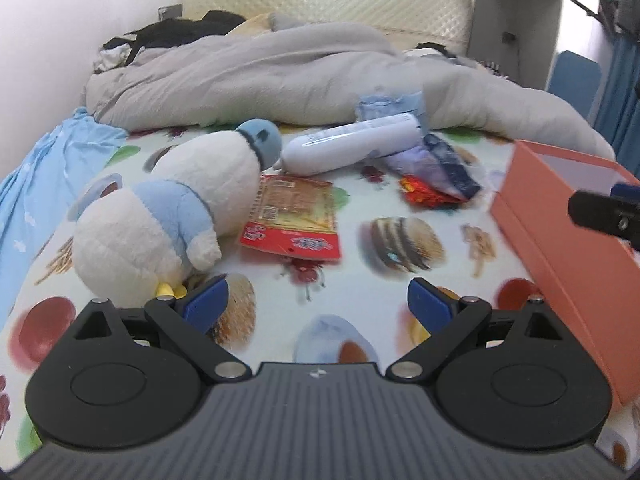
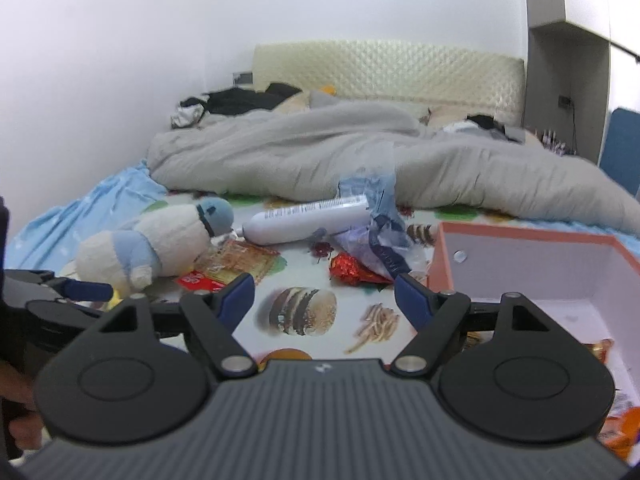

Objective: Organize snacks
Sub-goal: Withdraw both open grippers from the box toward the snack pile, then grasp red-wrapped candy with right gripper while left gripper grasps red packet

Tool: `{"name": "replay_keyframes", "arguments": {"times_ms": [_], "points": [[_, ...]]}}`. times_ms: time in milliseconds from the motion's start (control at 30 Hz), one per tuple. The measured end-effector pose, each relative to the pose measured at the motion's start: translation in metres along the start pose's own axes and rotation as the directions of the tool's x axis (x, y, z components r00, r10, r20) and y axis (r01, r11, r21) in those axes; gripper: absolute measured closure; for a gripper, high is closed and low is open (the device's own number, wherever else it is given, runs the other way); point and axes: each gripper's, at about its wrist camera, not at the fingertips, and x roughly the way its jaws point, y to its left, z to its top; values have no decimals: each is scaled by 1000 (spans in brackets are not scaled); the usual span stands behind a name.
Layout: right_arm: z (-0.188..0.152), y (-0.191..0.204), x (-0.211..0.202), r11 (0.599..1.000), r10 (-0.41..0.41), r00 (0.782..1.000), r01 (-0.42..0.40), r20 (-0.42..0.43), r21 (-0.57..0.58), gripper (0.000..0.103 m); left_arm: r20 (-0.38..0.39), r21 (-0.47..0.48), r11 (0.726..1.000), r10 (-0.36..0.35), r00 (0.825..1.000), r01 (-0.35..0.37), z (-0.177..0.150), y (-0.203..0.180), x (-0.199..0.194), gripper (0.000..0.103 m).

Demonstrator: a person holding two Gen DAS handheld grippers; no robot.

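1. Currently left claw [image 1: 318, 304] released, nothing between the pads, over the food-print bed sheet [image 1: 400, 240].
2. Right claw [image 2: 325, 300] also released, empty.
3. Red snack packet [image 1: 294, 216] lies flat beside the plush penguin [image 1: 168, 204]; white tube [image 1: 352, 144] and crumpled wrappers [image 1: 432, 176] behind it.
4. Orange box [image 2: 520, 256] open at right, some snacks inside.

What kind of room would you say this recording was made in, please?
Most likely a bedroom. The work surface is a bed with a food-print sheet, a rumpled grey duvet lies across it in front of a padded cream headboard, and a plush toy lies among the snack packets.
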Motion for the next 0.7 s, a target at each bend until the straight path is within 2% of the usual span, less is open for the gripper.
{"name": "replay_keyframes", "arguments": {"times_ms": [100, 167, 267, 333, 433, 567, 633, 700], "points": [[-1, -5, 33, 999, 7, 999, -5, -50, 52, 25, -32, -23, 1000, -8, 999, 7, 7, 6, 26, 6], [-3, -11, 55, 996, 11, 996, -3, -86, 93, 25, -45, -102, 993, -58, 997, 53, 7, 12, 41, 6], [-4, -14, 83, 992, 30, 993, -15, -114, 125, 25, -45, -212, 973, -109, 993, 97, 5, 15, 59, 6], [-5, -14, 100, 992, 20, 991, -4, -129, 129, 25, -35, -292, 949, -137, 990, 121, 4, 18, 70, 8], [-7, -17, 123, 984, 22, 988, 6, -155, 176, 25, -10, -424, 893, -172, 985, 151, -2, 23, 84, 13], [-15, -36, 154, 948, 38, 976, 32, -212, 317, 25, 15, -557, 812, -201, 980, 175, -10, 30, 103, 17], [-17, -42, 166, 933, 44, 973, 41, -227, 357, 24, 40, -629, 754, -210, 977, 188, -14, 38, 111, 20], [-16, -45, 173, 925, 44, 975, 43, -218, 378, 24, 60, -690, 699, -203, 977, 187, -16, 46, 118, 28]]}}
